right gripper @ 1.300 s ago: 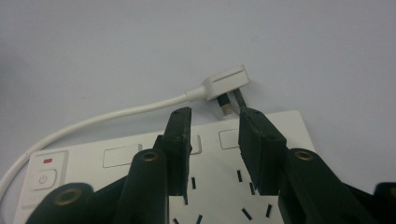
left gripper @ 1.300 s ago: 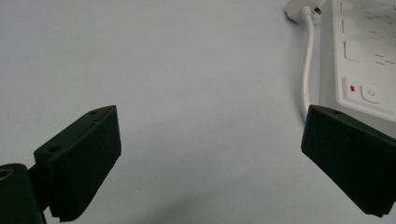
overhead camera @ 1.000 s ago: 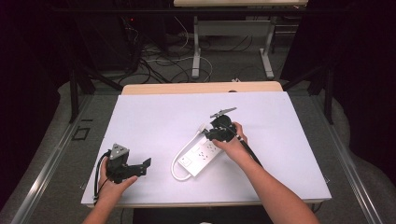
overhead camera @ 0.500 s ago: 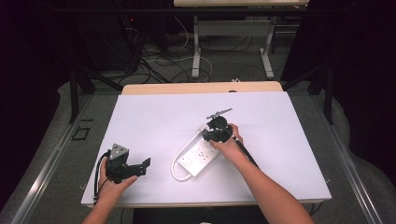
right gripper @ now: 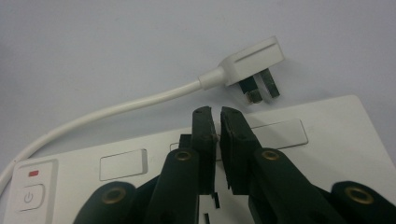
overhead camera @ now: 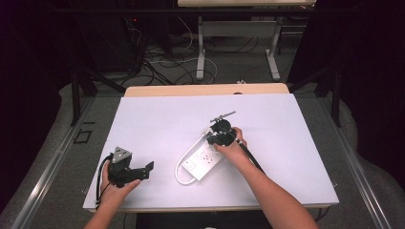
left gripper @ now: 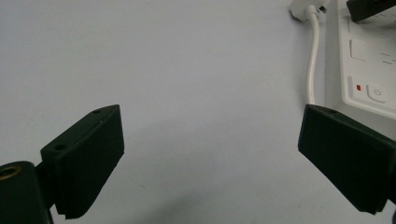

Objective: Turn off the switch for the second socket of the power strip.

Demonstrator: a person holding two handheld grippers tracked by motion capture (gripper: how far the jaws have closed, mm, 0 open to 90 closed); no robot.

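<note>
A white power strip (overhead camera: 200,162) lies near the middle of the white table, its white cable (overhead camera: 179,167) looping round its left side. In the right gripper view the cable ends in a white three-pin plug (right gripper: 250,60) lying on the table just beyond the strip (right gripper: 303,154). My right gripper (right gripper: 215,116) is over the strip's far end (overhead camera: 215,138), its jaws shut to a thin slit with nothing seen between them. My left gripper (overhead camera: 145,170) rests low at the front left, open wide (left gripper: 212,154), with bare table between its jaws and the strip (left gripper: 369,70) to its right.
The strip's power button (right gripper: 29,196), with a small red mark above it, sits at the end where the cable enters. The table's front edge (overhead camera: 210,208) runs just below both hands. Desk legs and loose cables (overhead camera: 191,62) lie on the floor beyond the far edge.
My right gripper has shifted slightly to the left over the far end of the power strip. The left gripper has not moved.
</note>
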